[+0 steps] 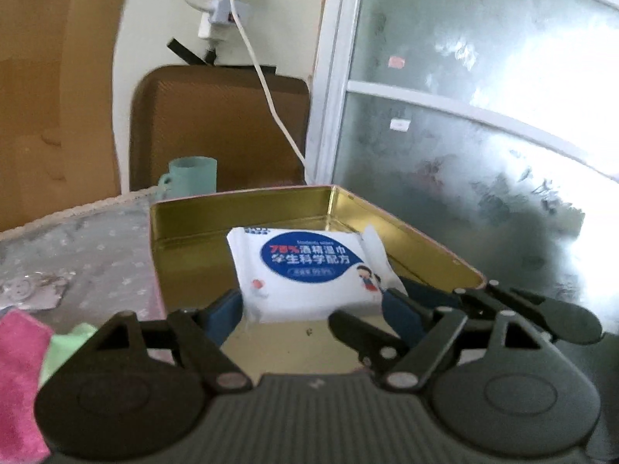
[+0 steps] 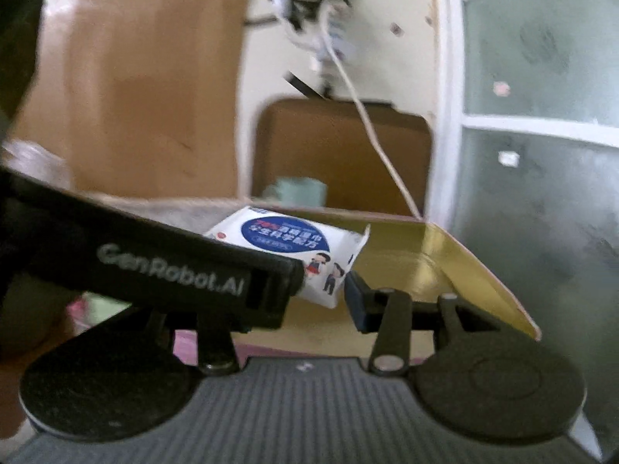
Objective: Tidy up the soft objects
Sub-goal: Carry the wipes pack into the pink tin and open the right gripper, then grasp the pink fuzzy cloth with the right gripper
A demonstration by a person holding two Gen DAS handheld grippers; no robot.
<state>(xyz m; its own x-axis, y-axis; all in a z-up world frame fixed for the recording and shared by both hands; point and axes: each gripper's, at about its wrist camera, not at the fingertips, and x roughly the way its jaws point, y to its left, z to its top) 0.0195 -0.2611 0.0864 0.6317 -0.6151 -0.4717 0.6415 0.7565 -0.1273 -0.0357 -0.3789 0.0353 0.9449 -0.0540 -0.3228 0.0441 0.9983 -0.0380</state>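
L gripper (image 1: pixel 313 309) grasps white wipes pack (image 1: pixel 309 270) w/ both pads, over gold tin (image 1: pixel 240 208) near its front edge. R gripper (image 2: pixel 321 297): grip unclear, left finger hidden.

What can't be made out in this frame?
Pack lower edge: left wrist view, behind left gripper.
Right gripper left finger: right wrist view, behind left gripper; grip unclear.
Cloths: left wrist view, cut by edge.
Mug: right wrist view, blurred.

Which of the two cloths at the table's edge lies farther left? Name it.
The pink cloth: it sits at the left wrist view's left border, while the light green cloth lies beside it, nearer the gold tin.
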